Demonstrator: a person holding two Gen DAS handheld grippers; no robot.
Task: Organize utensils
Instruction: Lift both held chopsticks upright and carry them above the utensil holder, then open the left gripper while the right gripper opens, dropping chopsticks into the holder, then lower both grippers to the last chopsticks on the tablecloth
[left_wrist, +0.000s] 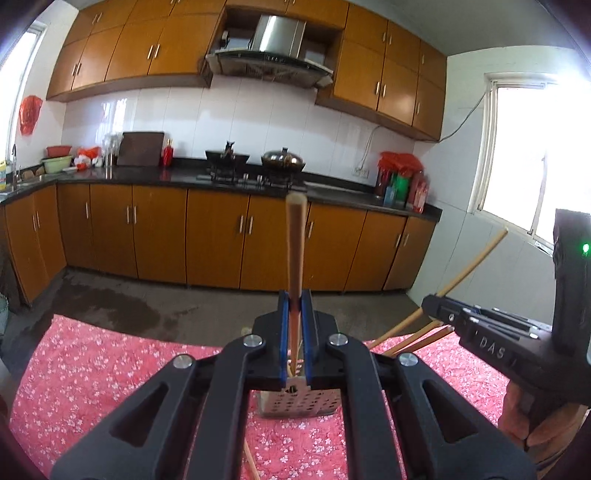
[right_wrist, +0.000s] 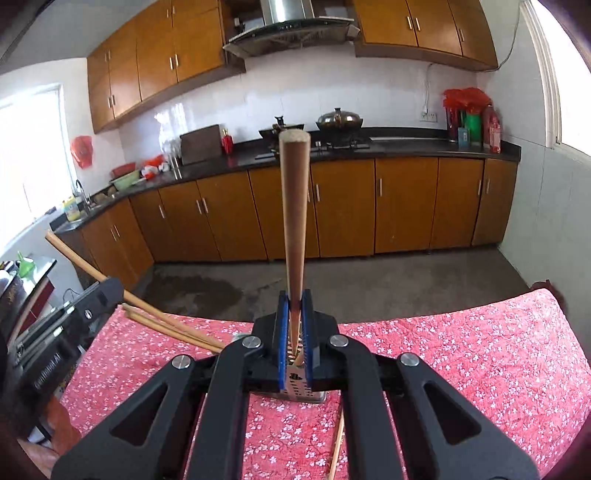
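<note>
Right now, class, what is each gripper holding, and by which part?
Left gripper clamps one wooden chopstick; right gripper clamps another chopstick. Both grip well below the blunt top end.

Table: red floral cloth (left_wrist: 92, 369) covers it, spreading below and to both sides of my fingers.
Holder: perforated metal utensil holder (left_wrist: 295, 404) stands on the cloth, just beneath my fingertips.
Loose chopstick: one chopstick (right_wrist: 337, 443) lies on the cloth, nearer me than the holder.
</note>
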